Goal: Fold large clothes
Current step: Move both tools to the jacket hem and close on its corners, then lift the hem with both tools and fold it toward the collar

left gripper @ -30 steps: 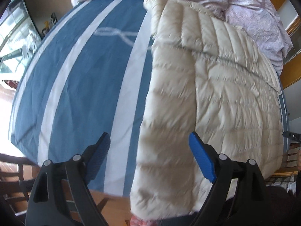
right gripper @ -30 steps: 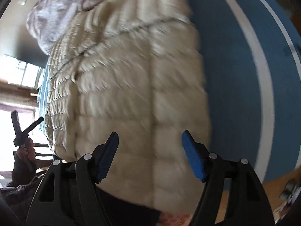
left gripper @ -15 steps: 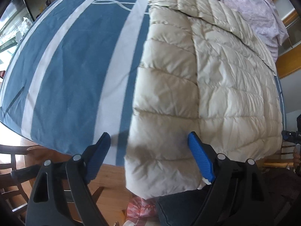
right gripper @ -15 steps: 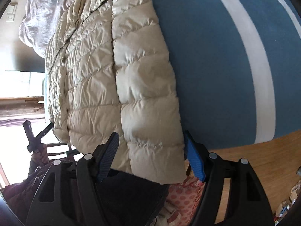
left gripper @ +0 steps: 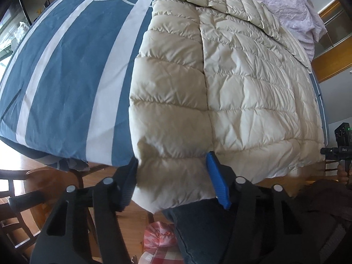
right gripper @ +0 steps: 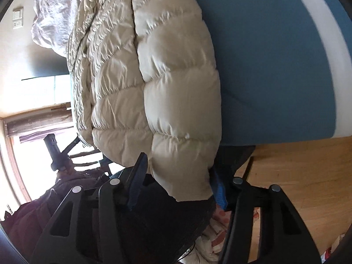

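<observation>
A cream quilted down jacket (left gripper: 231, 83) lies flat on a blue bed cover with white stripes (left gripper: 66, 77), its hem hanging over the near edge. My left gripper (left gripper: 172, 160) points steeply down at the hem's left corner. Its jaws are closing and both blue pads (left gripper: 216, 180) touch the puffy fabric between them. In the right wrist view the same jacket (right gripper: 158, 77) runs away up the frame. My right gripper (right gripper: 178, 165) is closing on the hem's right corner, one pad half hidden behind the fabric.
Crumpled lilac bedding (left gripper: 286, 6) lies beyond the jacket. A wooden floor (right gripper: 297, 171) and a dark wooden chair (left gripper: 13, 187) lie below the bed edge. A person's dark trousers (left gripper: 202, 231) and a pink patterned cloth (left gripper: 158, 235) are under the grippers.
Both grippers came down and in toward the jacket's hem at the bed edge. Their jaws narrowed from wide apart until the pads meet the hem's two corners.
</observation>
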The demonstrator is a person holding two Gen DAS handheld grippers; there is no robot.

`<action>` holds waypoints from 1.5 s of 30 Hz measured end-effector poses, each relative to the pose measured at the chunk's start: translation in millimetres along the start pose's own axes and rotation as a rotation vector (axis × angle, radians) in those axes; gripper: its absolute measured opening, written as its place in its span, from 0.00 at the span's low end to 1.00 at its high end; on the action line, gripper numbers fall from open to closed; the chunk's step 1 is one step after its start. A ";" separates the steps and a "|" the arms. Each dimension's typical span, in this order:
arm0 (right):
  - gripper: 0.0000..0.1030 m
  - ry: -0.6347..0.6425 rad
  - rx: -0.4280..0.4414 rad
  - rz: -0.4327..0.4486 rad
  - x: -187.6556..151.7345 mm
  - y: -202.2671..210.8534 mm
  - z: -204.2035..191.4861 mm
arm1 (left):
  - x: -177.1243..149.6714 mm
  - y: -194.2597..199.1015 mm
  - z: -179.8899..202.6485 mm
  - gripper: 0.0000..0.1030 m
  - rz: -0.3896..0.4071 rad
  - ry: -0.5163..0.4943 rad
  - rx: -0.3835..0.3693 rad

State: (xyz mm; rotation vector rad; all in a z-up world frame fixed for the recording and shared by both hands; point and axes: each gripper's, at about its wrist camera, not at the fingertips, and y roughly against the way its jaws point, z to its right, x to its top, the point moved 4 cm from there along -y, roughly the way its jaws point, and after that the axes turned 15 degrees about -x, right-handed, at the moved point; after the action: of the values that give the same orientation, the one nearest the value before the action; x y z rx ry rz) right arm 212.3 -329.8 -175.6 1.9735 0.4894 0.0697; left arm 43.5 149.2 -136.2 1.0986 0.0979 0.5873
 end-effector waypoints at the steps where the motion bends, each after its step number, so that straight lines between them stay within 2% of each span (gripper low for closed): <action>1: 0.47 0.001 -0.001 -0.004 3.3 -4.0 -3.9 | -0.8 0.2 0.1 0.53 -0.001 0.000 0.003; 6: 0.27 0.033 0.013 0.002 8.5 -6.5 -16.6 | -2.3 -1.9 1.6 0.33 -0.015 0.015 -0.011; 8: 0.20 0.051 0.017 0.010 10.7 -2.0 -19.9 | -2.6 -2.4 4.3 0.21 -0.018 0.013 -0.011; 11: 0.14 0.078 0.022 0.032 16.0 4.8 -28.5 | -1.1 -0.8 9.3 0.08 -0.013 -0.005 -0.006; 13: 0.13 0.093 0.027 0.049 19.1 9.8 -33.9 | 0.6 1.6 15.4 0.05 -0.009 -0.033 0.006; 18: 0.11 0.125 0.023 0.110 32.8 27.2 -45.7 | 7.1 9.2 26.4 0.03 0.016 -0.083 0.034; 29: 0.11 0.149 0.001 0.231 66.2 51.4 -61.0 | 35.3 32.4 30.4 0.03 0.109 -0.122 0.106; 45: 0.11 0.164 -0.074 0.370 119.8 79.6 -74.7 | 105.3 39.1 40.6 0.03 0.193 -0.181 0.171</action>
State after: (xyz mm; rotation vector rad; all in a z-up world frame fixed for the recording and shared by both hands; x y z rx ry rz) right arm 326.7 -250.7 -92.3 1.9722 0.2163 0.4782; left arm 131.4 180.8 -61.7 1.3326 -0.1186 0.6576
